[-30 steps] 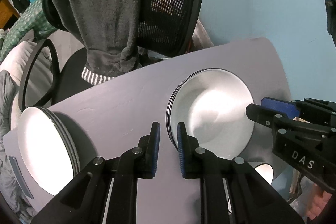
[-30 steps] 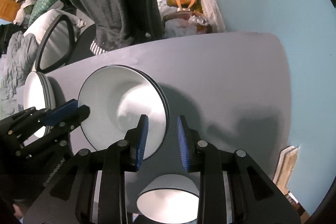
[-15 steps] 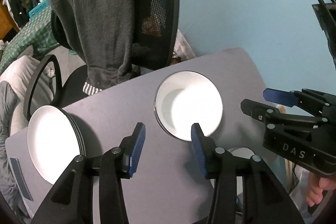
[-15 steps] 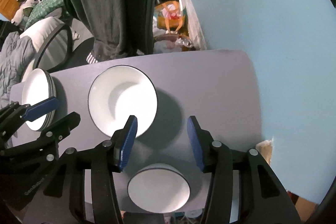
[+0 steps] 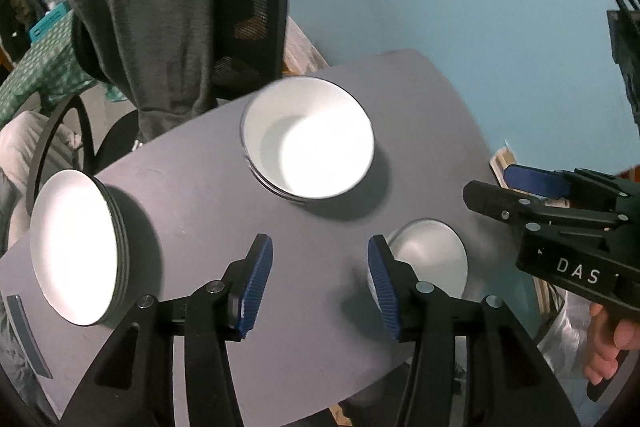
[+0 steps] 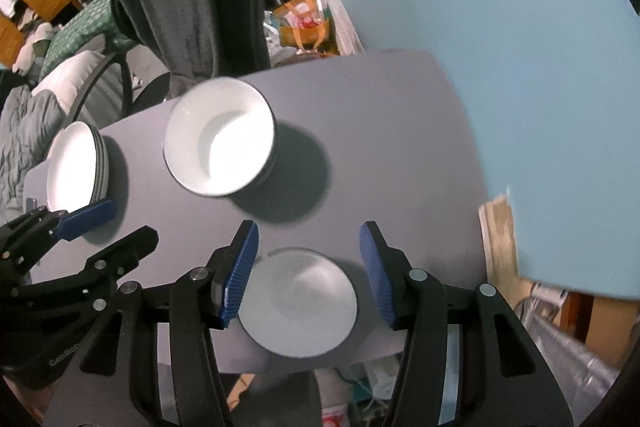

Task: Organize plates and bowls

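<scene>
Hovering above surface [image 5: 208,187], both grippers empty, jaws just been opening to mid-width, nothing between pads. Release step judged done; next pick pending. Left gripper [image 5: 320,283]: plate stack [image 5: 76,243] off its left side, bowl stack [image 5: 308,147] ahead, slightly right. Right gripper [image 6: 306,271]: lone bowl [image 6: 298,303] directly below the gap, untouched; same bowl stack up-left of it. Next move probably needs descent, one finger inside the lone bowl's rim, pinch, lift onto the bowl stack. Count: two stacks, one loose bowl; items per stack unclear, several rims visible.
</scene>
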Action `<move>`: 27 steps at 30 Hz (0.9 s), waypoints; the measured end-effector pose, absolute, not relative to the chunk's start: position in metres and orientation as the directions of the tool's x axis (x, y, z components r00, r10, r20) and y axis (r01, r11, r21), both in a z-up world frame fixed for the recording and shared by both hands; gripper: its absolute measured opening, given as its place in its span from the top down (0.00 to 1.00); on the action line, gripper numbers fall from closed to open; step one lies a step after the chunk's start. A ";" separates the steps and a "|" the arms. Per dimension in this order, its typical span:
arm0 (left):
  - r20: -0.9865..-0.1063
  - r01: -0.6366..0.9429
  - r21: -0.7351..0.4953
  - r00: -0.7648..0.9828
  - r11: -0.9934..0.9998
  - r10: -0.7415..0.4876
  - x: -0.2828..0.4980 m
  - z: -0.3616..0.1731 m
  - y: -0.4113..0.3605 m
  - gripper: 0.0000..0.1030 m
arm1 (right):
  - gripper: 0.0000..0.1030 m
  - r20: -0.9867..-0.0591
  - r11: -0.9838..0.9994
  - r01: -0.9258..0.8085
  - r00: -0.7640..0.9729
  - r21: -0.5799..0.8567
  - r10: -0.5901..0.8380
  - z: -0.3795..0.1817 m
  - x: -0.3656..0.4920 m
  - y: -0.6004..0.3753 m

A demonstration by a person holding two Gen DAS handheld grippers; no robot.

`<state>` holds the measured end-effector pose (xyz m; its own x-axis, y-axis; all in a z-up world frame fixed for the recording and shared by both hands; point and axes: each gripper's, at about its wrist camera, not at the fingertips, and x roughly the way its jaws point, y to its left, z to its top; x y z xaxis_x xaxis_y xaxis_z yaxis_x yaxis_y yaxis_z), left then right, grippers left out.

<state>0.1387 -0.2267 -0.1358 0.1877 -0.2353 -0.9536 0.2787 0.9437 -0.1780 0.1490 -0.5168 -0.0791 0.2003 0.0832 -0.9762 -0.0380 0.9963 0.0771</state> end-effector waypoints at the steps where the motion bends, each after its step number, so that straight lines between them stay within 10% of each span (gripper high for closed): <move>1: -0.954 0.288 -0.180 0.181 0.940 -0.238 0.136 -0.137 -0.230 0.51 | 0.50 -0.977 0.997 -0.029 0.197 0.078 0.082 -0.080 0.146 -0.518; 27: -0.981 0.420 -0.171 0.006 0.891 -0.192 0.109 -0.208 -0.280 0.49 | 0.50 -0.978 0.965 0.186 0.135 0.186 0.162 -0.141 0.075 -0.591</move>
<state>0.1089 -0.2803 -0.2075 0.0062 -0.1917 -0.9814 0.4195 0.8914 -0.1715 0.0751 -0.5907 -0.1414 0.1351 0.1620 -0.9775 0.1863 0.9648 0.1856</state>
